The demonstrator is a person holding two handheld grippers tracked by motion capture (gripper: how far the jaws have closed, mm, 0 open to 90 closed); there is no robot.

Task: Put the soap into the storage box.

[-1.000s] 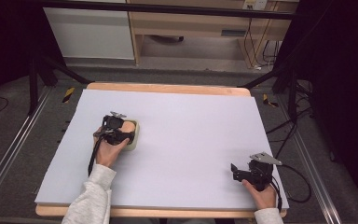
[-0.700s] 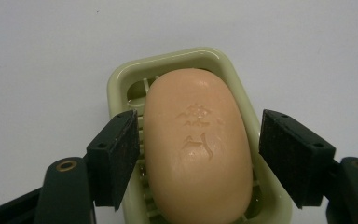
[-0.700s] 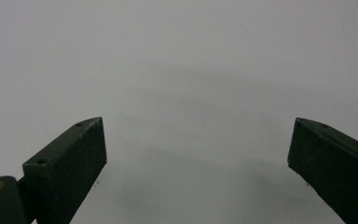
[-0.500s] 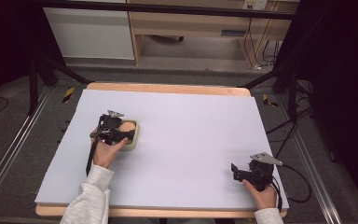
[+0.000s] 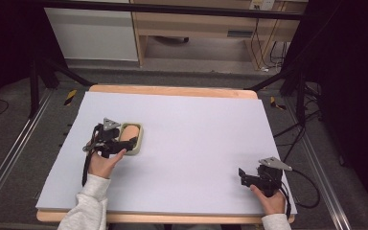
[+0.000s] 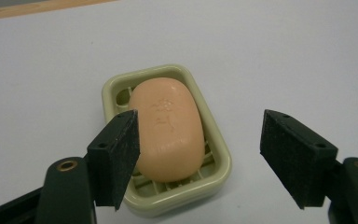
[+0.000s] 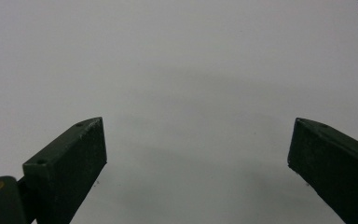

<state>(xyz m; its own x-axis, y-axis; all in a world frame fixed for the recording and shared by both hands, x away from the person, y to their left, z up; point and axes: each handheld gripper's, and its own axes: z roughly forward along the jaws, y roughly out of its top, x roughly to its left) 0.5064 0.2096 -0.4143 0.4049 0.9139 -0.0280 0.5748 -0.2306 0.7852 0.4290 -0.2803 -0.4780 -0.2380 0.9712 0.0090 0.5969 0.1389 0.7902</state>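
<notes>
At about nine o'clock on the white table (image 5: 187,143), a pale green soap dish (image 5: 137,142) sits with a peach-coloured soap bar (image 5: 128,132) lying in it, and the left gripper (image 5: 106,139) hangs right over it. From where I stand, its jaws are spread wide with nothing between them.

Along the left gripper view the bar (image 6: 168,128) lies just ahead of the left gripper (image 6: 200,140), a little toward eleven o'clock from the gap's middle. One pad crosses the near left edge of the dish (image 6: 212,140); the other stands well off to the right over bare table. The bar's long axis runs roughly from twelve to six o'clock, tipped slightly toward eleven, so it points nearly straight down the gap and the jaws would close across its short width. To my eye the gripper needs a small shift toward the bar before it closes.

The right gripper (image 5: 258,178) rests far away at about four o'clock on the table, jaws (image 7: 196,154) also wide apart above bare surface. The left hand (image 5: 103,164) is plainly the nearer one.
</notes>
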